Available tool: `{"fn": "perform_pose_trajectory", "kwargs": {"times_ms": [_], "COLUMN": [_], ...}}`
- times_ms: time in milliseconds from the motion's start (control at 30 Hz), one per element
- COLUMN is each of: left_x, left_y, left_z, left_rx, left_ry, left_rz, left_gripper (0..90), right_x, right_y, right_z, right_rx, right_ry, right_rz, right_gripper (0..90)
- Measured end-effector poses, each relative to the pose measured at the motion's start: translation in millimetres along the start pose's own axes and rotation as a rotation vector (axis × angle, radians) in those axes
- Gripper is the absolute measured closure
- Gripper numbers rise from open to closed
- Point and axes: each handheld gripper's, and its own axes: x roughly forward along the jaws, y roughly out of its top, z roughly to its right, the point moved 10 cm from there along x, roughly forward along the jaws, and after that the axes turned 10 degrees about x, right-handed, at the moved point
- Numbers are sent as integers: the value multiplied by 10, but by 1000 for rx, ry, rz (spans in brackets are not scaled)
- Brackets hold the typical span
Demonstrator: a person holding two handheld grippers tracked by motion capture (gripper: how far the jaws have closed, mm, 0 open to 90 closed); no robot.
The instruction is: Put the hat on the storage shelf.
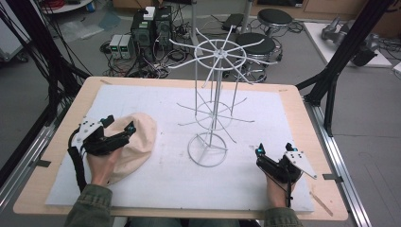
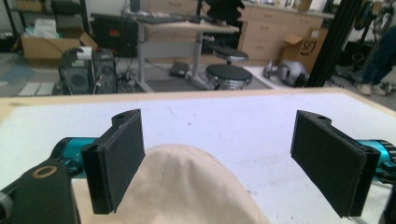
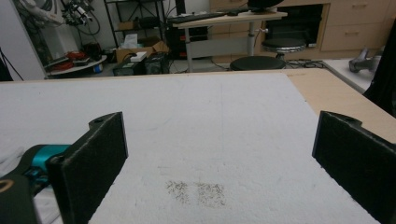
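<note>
A beige cloth hat [image 1: 138, 141] lies crumpled on the white mat [image 1: 269, 113] at the left. My left gripper [image 1: 120, 124] is open and hovers over the hat's near-left part. In the left gripper view the hat [image 2: 187, 186] bulges up between the two black pads [image 2: 119, 158] of the left gripper [image 2: 219, 140], and I cannot tell whether they touch it. A white wire display stand [image 1: 215, 94] with radial arms rises from a ring base in the mat's middle. My right gripper [image 1: 274, 149] rests open at the front right, and the right gripper view shows bare mat between its jaws [image 3: 219, 135].
The mat covers a wooden table [image 1: 309, 127]. Black frame posts [image 1: 340, 56] stand at the right and left edges. Beyond the far edge, on the floor, are computer cases [image 1: 151, 28], cables and two black stools [image 1: 257, 45]. A faint dark smudge [image 3: 196, 189] marks the mat.
</note>
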Motion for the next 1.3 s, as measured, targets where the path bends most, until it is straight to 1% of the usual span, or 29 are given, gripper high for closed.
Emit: {"fn": "perform_pose_trajectory", "kwargs": {"times_ms": [67, 133, 167, 200, 233, 367, 467, 500, 600, 867, 1000, 1067, 1100, 1133, 1200, 1300], "left_x": [47, 89, 89, 122, 139, 205, 242, 256, 295, 362, 382, 393, 393, 410, 423, 435], "left_y": [-24, -47, -47, -67, -77, -115, -157, -169, -207, -316, -354, -383, -383, -413, -440, -462], "left_z": [24, 42, 42, 57, 65, 99, 122, 128, 133, 156, 163, 167, 167, 167, 176, 188], "left_rx": [0, -10, -10, -22, -25, -44, -44, -45, -52, -45, -42, -41, -41, -45, -45, -42], "left_ry": [-3, -8, -8, -14, -17, -26, -33, -34, -33, -36, -34, -37, -37, -36, -42, -46], "left_rz": [-19, -41, -41, -61, -72, -104, -137, -143, -160, -221, -243, -261, -261, -276, -291, -302], "left_gripper": [178, 179, 179, 179, 180, 184, 184, 184, 184, 184, 184, 184, 184, 184, 185, 192], "right_x": [1, 1, 1, 1, 1, 2, 1, 5, 5, 6, 6, 8, 9, 10, 10, 13], "right_y": [-1, -3, -3, -3, -3, -2, -4, 0, -3, -13, -12, -14, -14, -15, -16, -14], "right_z": [-1, -3, -4, -4, -4, -5, -4, 1, -4, -10, -12, -12, -11, -13, -12, -13], "right_rx": [-2, 1, 2, 1, 1, -1, -2, -10, -7, -1, -1, -1, -3, -1, 0, 0], "right_ry": [0, 0, 1, 1, 0, 1, 2, 3, 5, 6, 8, 8, 9, 9, 9, 10], "right_rz": [-1, -3, -4, -3, -3, -3, -5, -1, -3, -10, -10, -11, -12, -12, -13, -10], "right_gripper": [21, 21, 21, 21, 21, 21, 21, 21, 21, 21, 21, 21, 21, 21, 21, 21]}}
